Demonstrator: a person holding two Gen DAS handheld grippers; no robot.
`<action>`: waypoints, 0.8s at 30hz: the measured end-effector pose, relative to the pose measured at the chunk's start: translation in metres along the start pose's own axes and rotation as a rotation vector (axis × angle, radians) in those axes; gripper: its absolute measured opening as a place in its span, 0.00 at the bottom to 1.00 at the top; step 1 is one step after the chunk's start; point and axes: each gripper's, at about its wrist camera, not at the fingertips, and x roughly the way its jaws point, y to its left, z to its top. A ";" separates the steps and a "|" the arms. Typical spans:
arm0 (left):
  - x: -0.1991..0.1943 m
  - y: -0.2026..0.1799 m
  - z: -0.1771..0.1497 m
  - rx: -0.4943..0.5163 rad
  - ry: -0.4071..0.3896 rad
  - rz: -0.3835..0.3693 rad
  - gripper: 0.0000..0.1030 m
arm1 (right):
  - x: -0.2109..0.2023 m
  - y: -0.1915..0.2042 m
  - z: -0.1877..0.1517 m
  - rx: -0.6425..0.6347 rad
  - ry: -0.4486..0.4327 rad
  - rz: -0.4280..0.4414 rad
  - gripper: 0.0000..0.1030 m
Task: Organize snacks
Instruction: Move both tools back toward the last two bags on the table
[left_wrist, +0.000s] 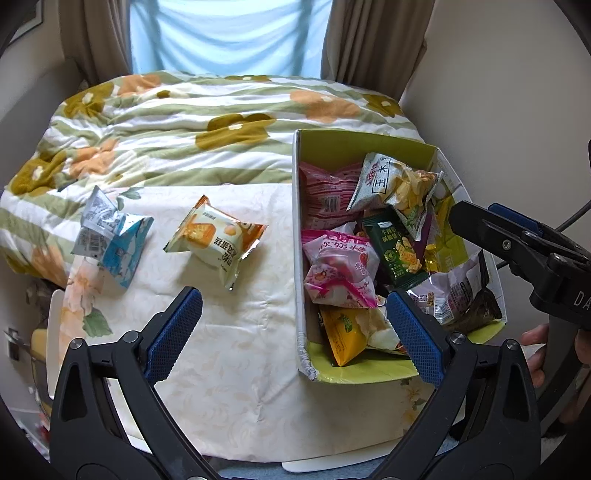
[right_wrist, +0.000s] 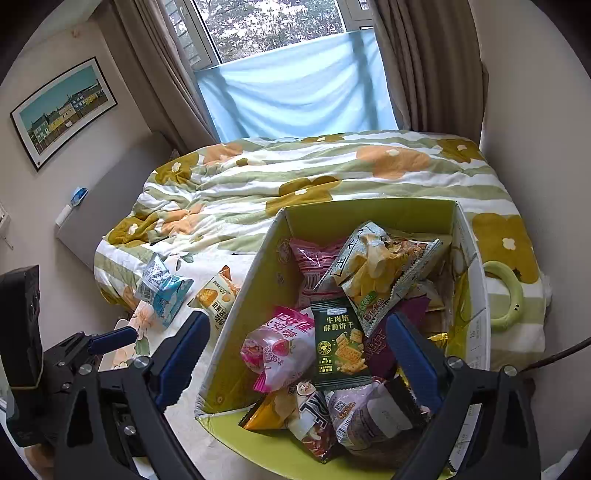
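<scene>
two snack packets left out on the floral tablecloth (left_wrist: 236, 369): orange egg-cake packet (left_wrist: 216, 242), blue-and-white packet (left_wrist: 112, 240). green cardboard box (right_wrist: 369, 212) beside them, heaped with bags. left gripper (left_wrist: 291, 332) wide open, empty, hovering between cake packet and box. right gripper (right_wrist: 297, 352) wide open above the box, nothing held. likely light, puffy, slick film; best pinched at a crimped end seam, gently.

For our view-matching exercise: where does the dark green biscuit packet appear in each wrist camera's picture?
Left wrist: dark green biscuit packet right of centre, inside the box.
Right wrist: the packet sits low and central.
Shared landmark: the pink candy bag lies immediately to its left.
</scene>
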 end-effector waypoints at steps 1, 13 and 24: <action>-0.007 0.001 0.000 -0.005 -0.012 -0.005 0.97 | -0.004 0.002 0.001 -0.014 0.000 -0.008 0.92; -0.091 0.076 -0.013 -0.127 -0.165 0.100 0.97 | -0.050 0.060 0.004 -0.185 -0.117 -0.035 0.92; -0.093 0.205 -0.027 -0.202 -0.129 0.084 0.97 | -0.023 0.133 -0.015 -0.093 -0.113 -0.019 0.92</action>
